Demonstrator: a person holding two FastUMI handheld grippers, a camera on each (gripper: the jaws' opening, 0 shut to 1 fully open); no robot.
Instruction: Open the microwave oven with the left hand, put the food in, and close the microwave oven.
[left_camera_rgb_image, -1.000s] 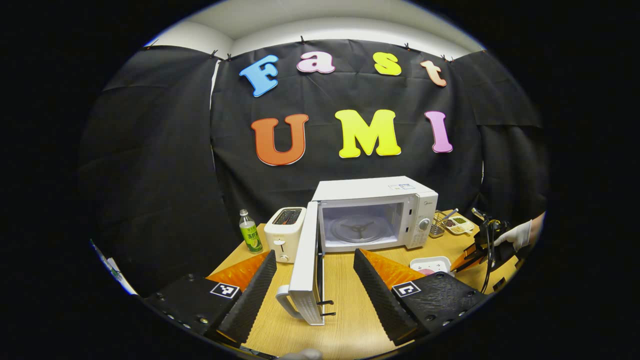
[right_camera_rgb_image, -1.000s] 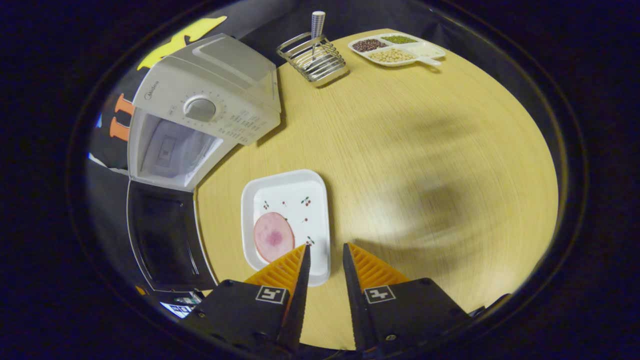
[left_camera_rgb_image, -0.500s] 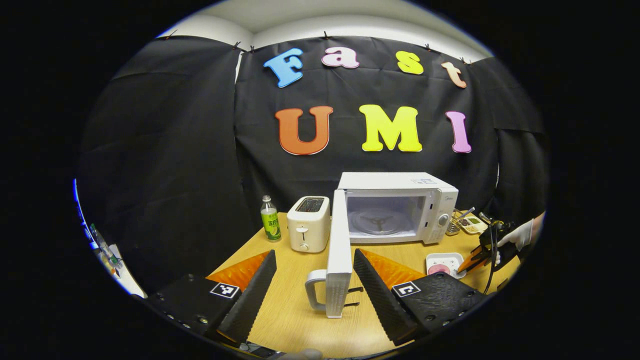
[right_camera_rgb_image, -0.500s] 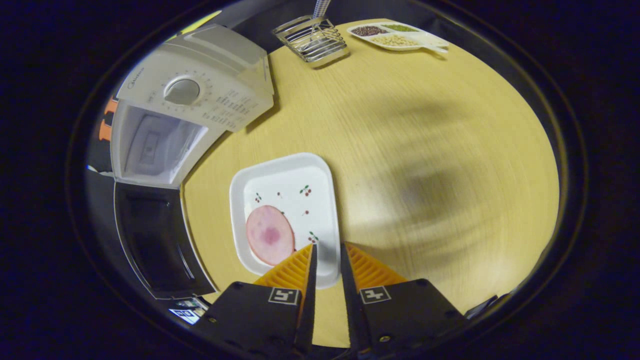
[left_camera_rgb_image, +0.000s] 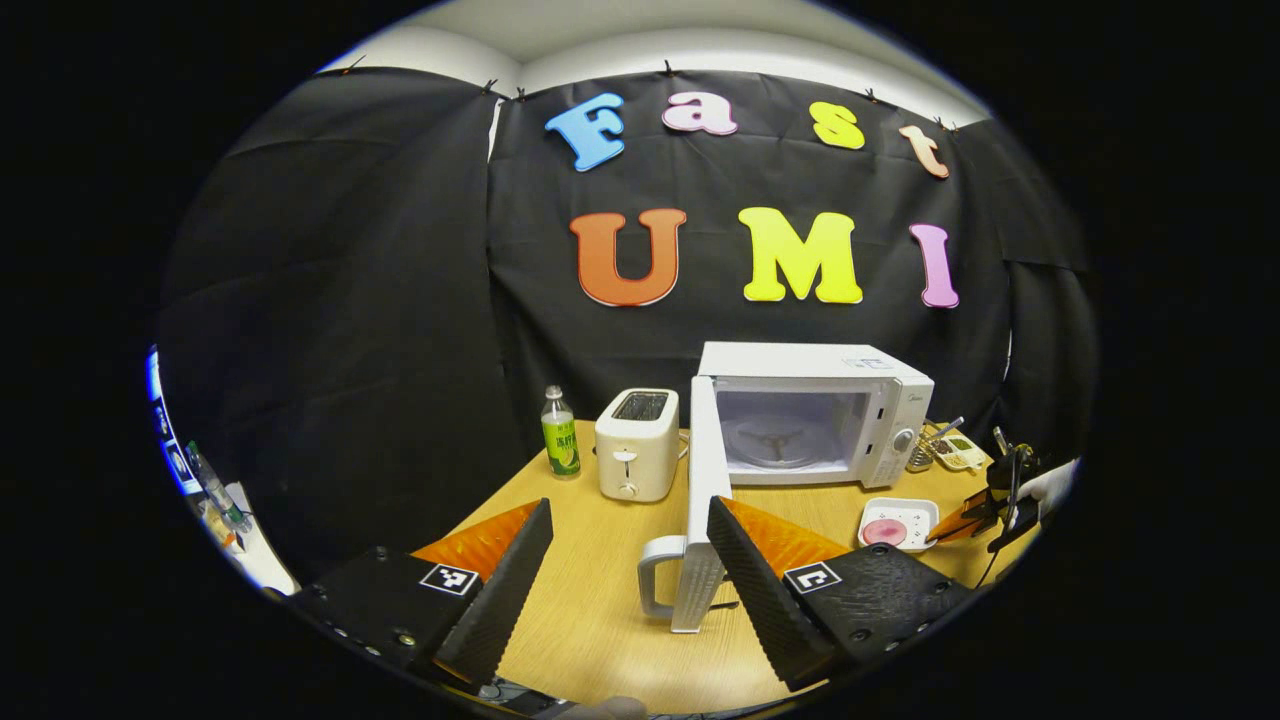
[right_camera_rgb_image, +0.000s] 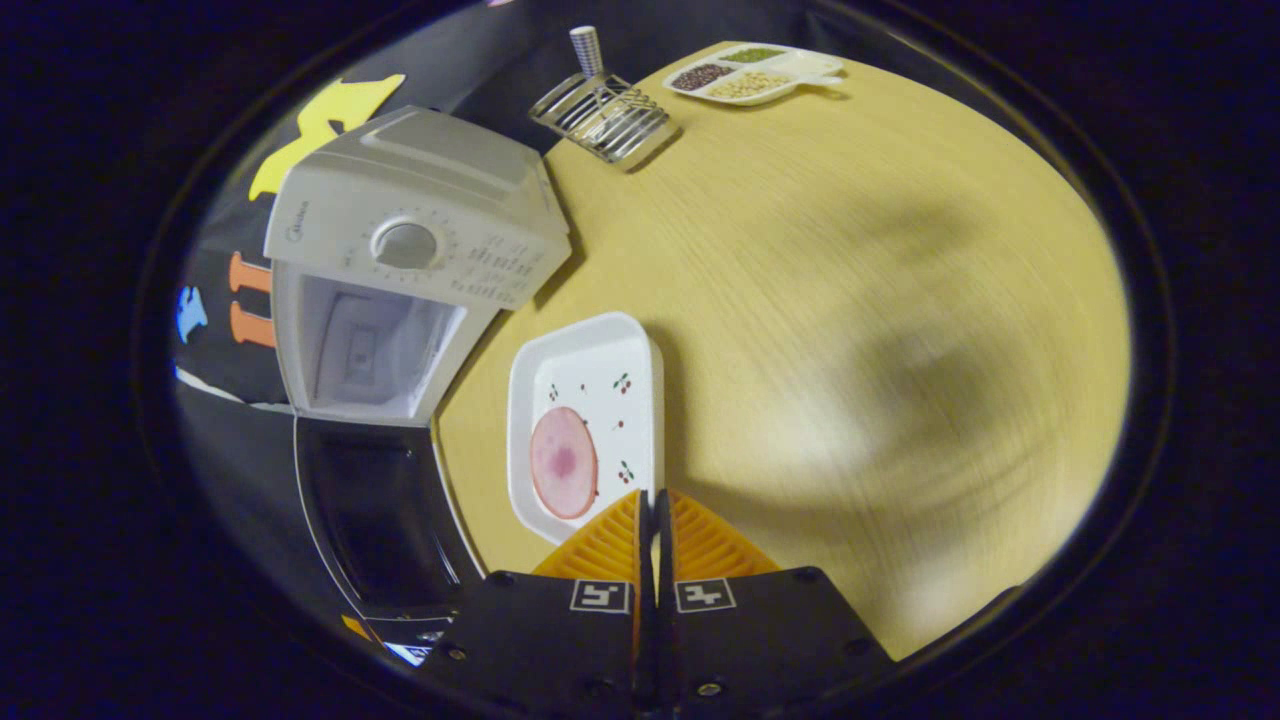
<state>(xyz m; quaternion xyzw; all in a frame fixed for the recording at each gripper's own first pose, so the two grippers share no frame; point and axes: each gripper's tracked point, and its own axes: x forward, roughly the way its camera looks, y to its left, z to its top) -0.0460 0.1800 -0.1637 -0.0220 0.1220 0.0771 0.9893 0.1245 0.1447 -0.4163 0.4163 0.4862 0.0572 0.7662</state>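
Right tongs (right_camera_rgb_image: 653, 500) pinching near rim of white tray (right_camera_rgb_image: 640, 345) carrying ham slice (right_camera_rgb_image: 563, 462) on wooden surface (right_camera_rgb_image: 850, 300), beside microwave (right_camera_rgb_image: 410, 250) with door (left_camera_rgb_image: 705, 500) open, left tongs (left_camera_rgb_image: 630, 520) spread wide, holding nothing

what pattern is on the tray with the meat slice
White tray with small scattered cherry prints, clearest in the right gripper view.

Oven mouth: microwave (left_camera_rgb_image: 815, 415) cavity open, turntable bare.
Door: microwave door (left_camera_rgb_image: 703, 520) swung out edge-on, standing between left claw (left_camera_rgb_image: 630, 520) fingers, blocking the left approach.
Front of oven: plate (right_camera_rgb_image: 590, 420) lies just before the opening.
Right side: broad bare counter (right_camera_rgb_image: 850, 300); rack (right_camera_rgb_image: 600, 105) and tray (right_camera_rgb_image: 755, 72) far back.
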